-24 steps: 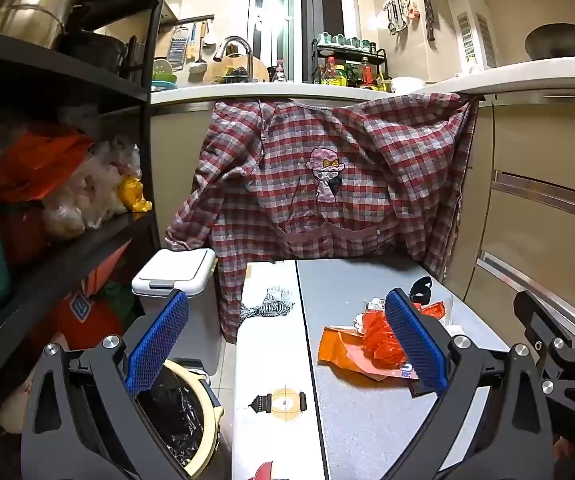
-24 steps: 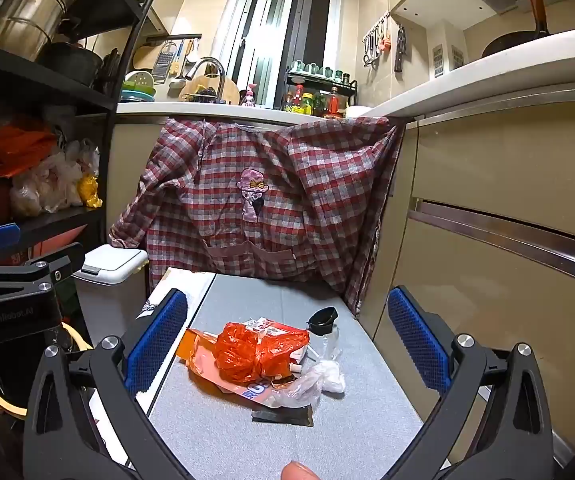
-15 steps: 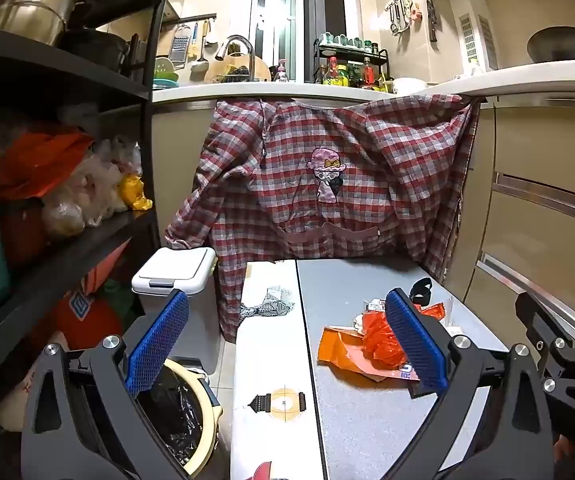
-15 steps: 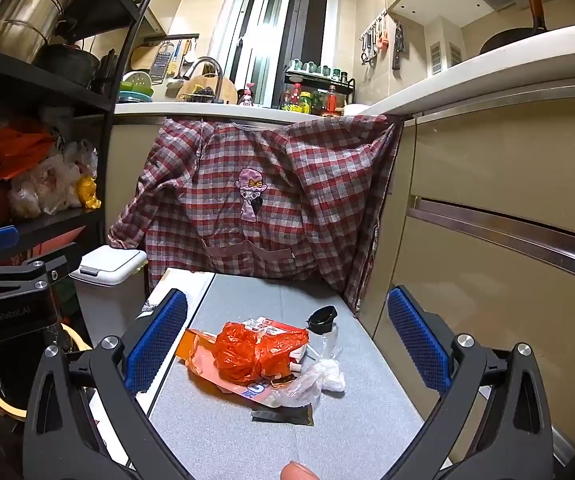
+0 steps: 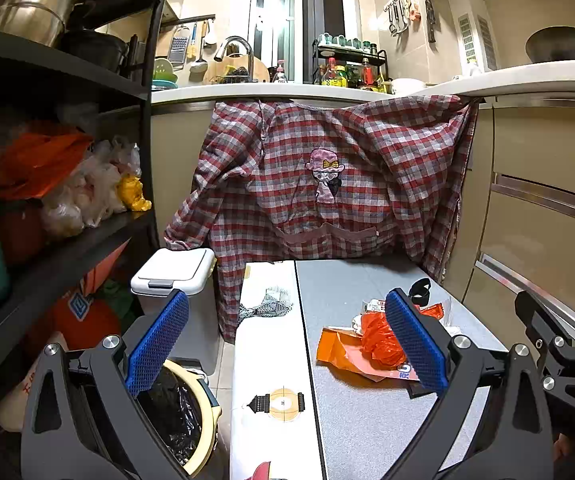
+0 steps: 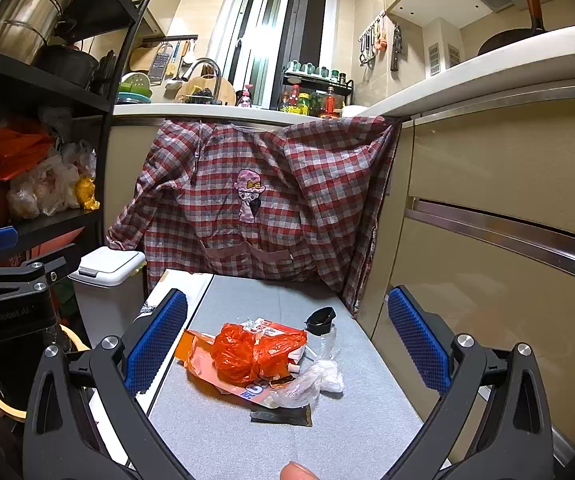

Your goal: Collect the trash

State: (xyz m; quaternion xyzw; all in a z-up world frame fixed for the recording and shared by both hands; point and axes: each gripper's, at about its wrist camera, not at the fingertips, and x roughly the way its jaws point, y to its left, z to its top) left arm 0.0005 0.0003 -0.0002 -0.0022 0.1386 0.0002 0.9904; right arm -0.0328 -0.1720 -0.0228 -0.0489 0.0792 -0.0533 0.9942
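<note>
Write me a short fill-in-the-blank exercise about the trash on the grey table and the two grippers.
1. The crumpled plastic bag in the middle of the trash pile is ____ in colour.
2. The jaws of the right gripper stand ____, with nothing between them.
3. The round bin lined with a black bag sits on the floor to the ____ of the table.
4. The small black cap lies on the side of the pile ____ from the grippers.

Missing words: orange; open; left; farthest
</note>
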